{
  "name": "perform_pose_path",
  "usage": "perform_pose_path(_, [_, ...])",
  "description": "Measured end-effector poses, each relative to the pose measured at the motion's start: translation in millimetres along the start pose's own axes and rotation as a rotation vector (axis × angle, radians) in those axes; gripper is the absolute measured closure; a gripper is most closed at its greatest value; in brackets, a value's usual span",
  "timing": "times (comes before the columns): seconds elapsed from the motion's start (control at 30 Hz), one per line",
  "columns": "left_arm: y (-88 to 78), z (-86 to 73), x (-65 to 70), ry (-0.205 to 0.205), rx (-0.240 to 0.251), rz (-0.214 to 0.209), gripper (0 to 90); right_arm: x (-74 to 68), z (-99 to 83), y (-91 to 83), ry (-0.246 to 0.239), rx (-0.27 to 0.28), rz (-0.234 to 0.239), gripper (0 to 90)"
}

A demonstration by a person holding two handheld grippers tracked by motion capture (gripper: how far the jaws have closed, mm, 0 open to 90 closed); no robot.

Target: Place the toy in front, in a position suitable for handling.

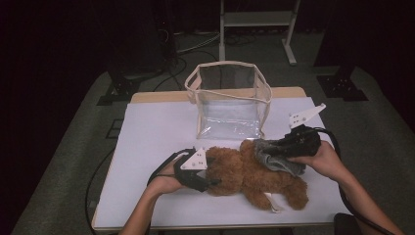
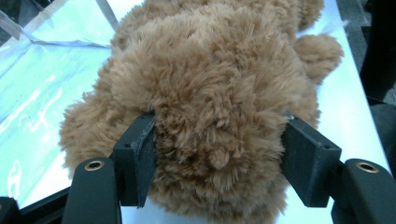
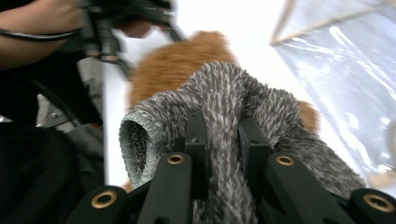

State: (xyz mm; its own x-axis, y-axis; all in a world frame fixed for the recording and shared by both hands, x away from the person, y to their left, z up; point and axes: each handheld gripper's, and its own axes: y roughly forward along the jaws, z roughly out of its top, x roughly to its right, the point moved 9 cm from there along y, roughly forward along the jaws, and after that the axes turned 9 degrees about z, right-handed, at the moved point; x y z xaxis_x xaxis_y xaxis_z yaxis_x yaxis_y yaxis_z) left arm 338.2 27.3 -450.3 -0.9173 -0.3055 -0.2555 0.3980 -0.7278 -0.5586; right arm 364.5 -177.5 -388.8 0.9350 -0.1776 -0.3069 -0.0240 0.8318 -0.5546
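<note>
- Dressing step in hand: left gripper [image 1: 211, 182] clamps the teddy bear [image 1: 254, 175] lying on the table [image 1: 147, 142].
- Right gripper [image 3: 223, 140] pinches the grey knit garment [image 3: 224, 98] tight over the bear.
- Next, likely: pull the garment onto the bear while it is pinned.

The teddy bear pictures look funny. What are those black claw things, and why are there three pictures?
A person holds a grabbing tool in each hand. One camera looks down from above; one rides on each tool. On the white table lie a brown teddy bear and a see-through bag. The left gripper squeezes the teddy bear's fluffy body. The right gripper pinches a grey knitted garment lying over the bear. Up close, you see the black fingers pressed into the fur.
</note>
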Motion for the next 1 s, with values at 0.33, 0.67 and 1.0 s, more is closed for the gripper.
perform_pose_path(0.33, [-5.0,13.0,-24.5,-0.043,0.029,0.043,34.7,8.3,8.8,44.9,-0.054,-0.095,-0.036,77.2])
perform_pose_path(0.67, [4.4,-0.6,-22.0,-0.071,0.013,0.044,42.0,24.9,23.1,41.4,-0.045,-0.049,-0.079,77.2])
perform_pose_path(1.0, [14.8,10.1,-37.3,-0.081,-0.007,0.080,44.2,-11.0,25.2,67.1,-0.163,-0.098,-0.056,77.2])
